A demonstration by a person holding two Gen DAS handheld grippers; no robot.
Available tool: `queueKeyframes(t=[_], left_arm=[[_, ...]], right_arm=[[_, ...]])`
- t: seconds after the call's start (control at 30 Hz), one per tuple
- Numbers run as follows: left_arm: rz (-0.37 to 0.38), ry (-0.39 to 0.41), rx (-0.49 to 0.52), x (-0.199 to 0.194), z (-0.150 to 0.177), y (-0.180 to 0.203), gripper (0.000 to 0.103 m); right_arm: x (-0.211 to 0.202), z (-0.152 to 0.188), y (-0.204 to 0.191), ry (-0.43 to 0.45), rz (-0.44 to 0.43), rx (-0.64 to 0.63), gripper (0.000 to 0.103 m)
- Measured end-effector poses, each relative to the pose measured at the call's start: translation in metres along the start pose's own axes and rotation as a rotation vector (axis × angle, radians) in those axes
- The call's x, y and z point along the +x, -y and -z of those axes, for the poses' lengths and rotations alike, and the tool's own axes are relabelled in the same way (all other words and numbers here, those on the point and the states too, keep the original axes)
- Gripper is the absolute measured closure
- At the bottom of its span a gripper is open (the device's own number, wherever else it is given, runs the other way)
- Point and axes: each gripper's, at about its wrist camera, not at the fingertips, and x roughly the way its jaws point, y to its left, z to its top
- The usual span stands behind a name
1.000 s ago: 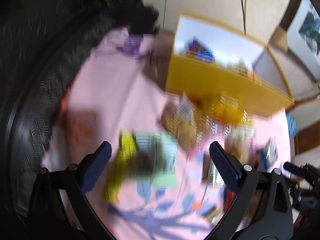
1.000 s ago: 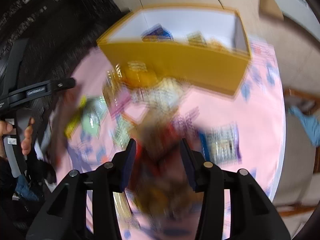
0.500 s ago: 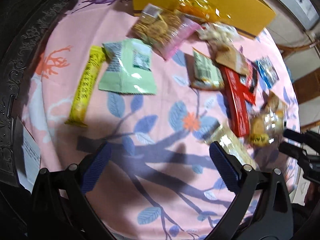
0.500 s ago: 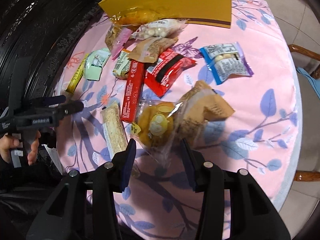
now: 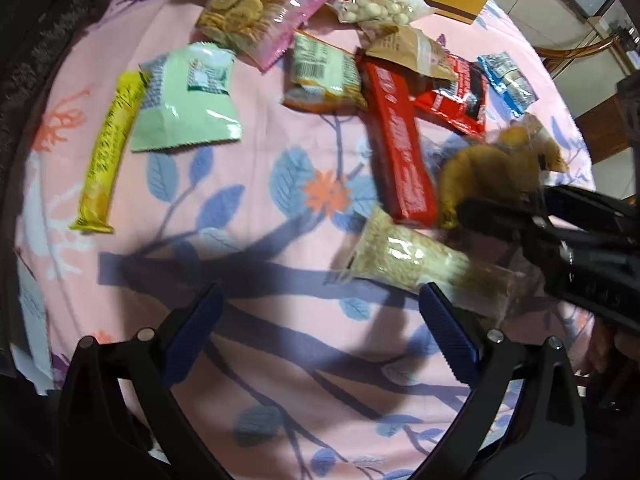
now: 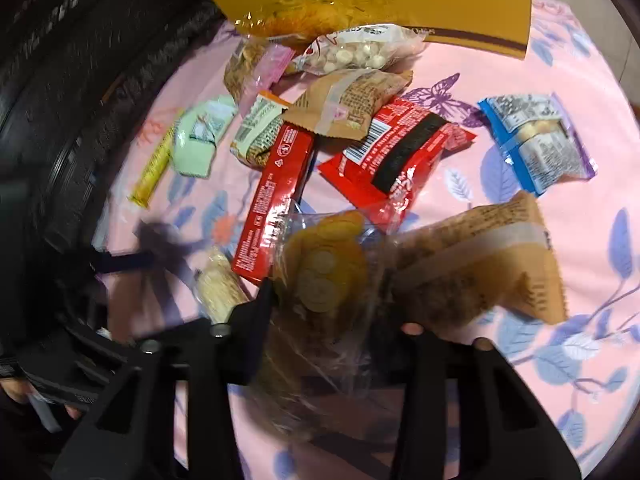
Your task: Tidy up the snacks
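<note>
Across the pink cloth printed with blue leaves (image 5: pixel 256 184), taken from left to right, a long yellow snack bar (image 5: pixel 106 152) is seen lying roughly up and down in the left wrist view, a pale green pouch (image 5: pixel 186 100) just beside it, then a red rectangular box (image 5: pixel 400 148) whose long axis runs from the upper left toward the lower right. A clear tube-shaped pack of pale crumbly biscuit (image 5: pixel 404 258) is laid below the box, its long axis slanting down to the right. The left gripper (image 5: pixel 320 332) is held wide apart over bare cloth, with nothing between its blue pads. Further right, the clear plastic bag of round golden cakes (image 6: pixel 320 264) is found at the near edge of the pile, its bulging end pointed toward the red box and its crinkled tail trailing back between the fingers of the right gripper (image 6: pixel 336 320), whose jaws are closing on it. Only loose film seems to be caught, so the bag could be slipped or torn if it is lifted quickly. A tan paper pouch (image 6: pixel 492 256) is pressed against the bag's right side and may be dragged along or pinched with it. The yellow cardboard box (image 6: pixel 440 4) stands at the far edge, well apart.
</note>
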Motion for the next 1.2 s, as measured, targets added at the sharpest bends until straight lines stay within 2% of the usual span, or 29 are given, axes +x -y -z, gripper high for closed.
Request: queueKeyframes(t=[0.07, 0.2, 0.3, 0.37, 0.4, 0.47, 0.57, 0.6, 0.63, 0.67, 0.7, 0.9, 1.0, 1.2], left_arm=[[0.008, 0.011, 0.01, -0.002, 0.002, 0.003, 0.003], [0.047, 0.069, 0.077, -0.015, -0.002, 0.018, 0.003], [0.064, 0.1, 0.288, -0.022, -0.007, 0.044, 0.003], [0.034, 0.059, 0.515, -0.014, -0.009, 0.069, 0.003], [0.024, 0.047, 0.582, -0.012, -0.008, 0.075, 0.003], [0.003, 0.035, 0.796, 0.0, -0.005, 0.092, 0.003], [0.008, -0.055, 0.924, 0.023, -0.007, 0.104, 0.004], [0.012, -0.069, 0.948, 0.028, -0.007, 0.106, 0.004], [0.042, -0.061, 0.967, 0.027, -0.009, 0.106, 0.007], [0.092, -0.079, 0.977, 0.027, -0.012, 0.107, 0.019], [0.117, -0.086, 0.968, 0.025, -0.015, 0.105, 0.024], [0.116, -0.05, 0.84, 0.019, -0.033, 0.095, 0.069], [0.083, -0.012, 0.801, 0.017, -0.021, 0.098, 0.071], [0.108, 0.041, 0.478, 0.005, -0.011, 0.075, 0.074]], right_arm=[[-0.004, 0.0, 0.0, 0.03, -0.045, 0.024, 0.077], [-0.039, 0.0, -0.012, 0.11, 0.05, -0.058, 0.077], [-0.064, 0.003, -0.005, 0.129, 0.119, -0.054, 0.076], [-0.076, 0.007, 0.005, 0.137, 0.136, -0.019, 0.076], [-0.082, 0.011, 0.012, 0.14, 0.138, 0.003, 0.076], [-0.094, 0.019, 0.025, 0.154, 0.14, 0.058, 0.076], [-0.102, 0.029, 0.038, 0.17, 0.151, 0.117, 0.076], [-0.106, 0.032, 0.042, 0.173, 0.151, 0.131, 0.076], [-0.109, 0.034, 0.046, 0.179, 0.153, 0.148, 0.076], [-0.112, 0.036, 0.047, 0.183, 0.155, 0.156, 0.076], [-0.115, 0.037, 0.05, 0.191, 0.158, 0.165, 0.076], [-0.124, 0.04, 0.058, 0.211, 0.153, 0.214, 0.076], [-0.126, 0.039, 0.057, 0.22, 0.149, 0.214, 0.076], [-0.129, 0.029, 0.05, 0.24, 0.13, 0.193, 0.076]])
